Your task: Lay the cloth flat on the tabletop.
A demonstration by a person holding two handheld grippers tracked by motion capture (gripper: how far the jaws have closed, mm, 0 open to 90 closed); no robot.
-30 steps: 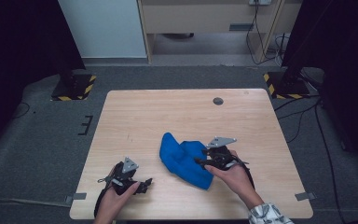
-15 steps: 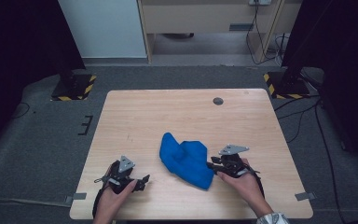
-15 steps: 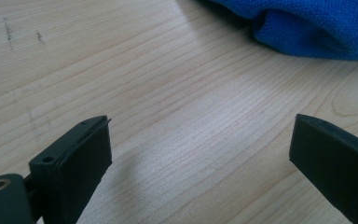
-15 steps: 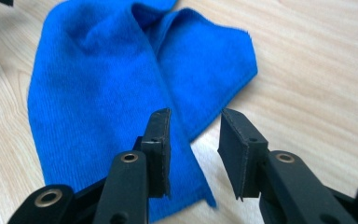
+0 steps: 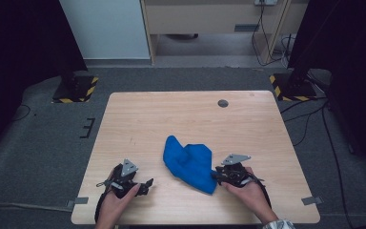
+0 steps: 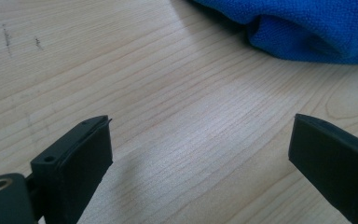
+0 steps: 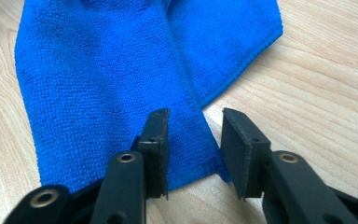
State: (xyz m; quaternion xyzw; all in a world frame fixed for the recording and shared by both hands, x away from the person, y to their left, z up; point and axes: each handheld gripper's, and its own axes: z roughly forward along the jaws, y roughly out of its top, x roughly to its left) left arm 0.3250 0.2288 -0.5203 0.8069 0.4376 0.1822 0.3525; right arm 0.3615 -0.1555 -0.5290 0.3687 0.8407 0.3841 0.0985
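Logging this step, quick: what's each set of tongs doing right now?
Left tongs: open, nothing between them.
Right tongs: just closing, blue cloth corner between them, not yet pinched.

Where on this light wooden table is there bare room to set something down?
The light wooden table is bare across its far half, from the crumpled blue microfibre cloth up to the small dark round grommet. The left strip beyond the left gripper is bare too. It is crowded at the near edge, where the right gripper straddles the cloth's corner.

R hand-held gripper (image 5: 218,175) dropped to cloth (image 5: 189,161), jaws narrowing.
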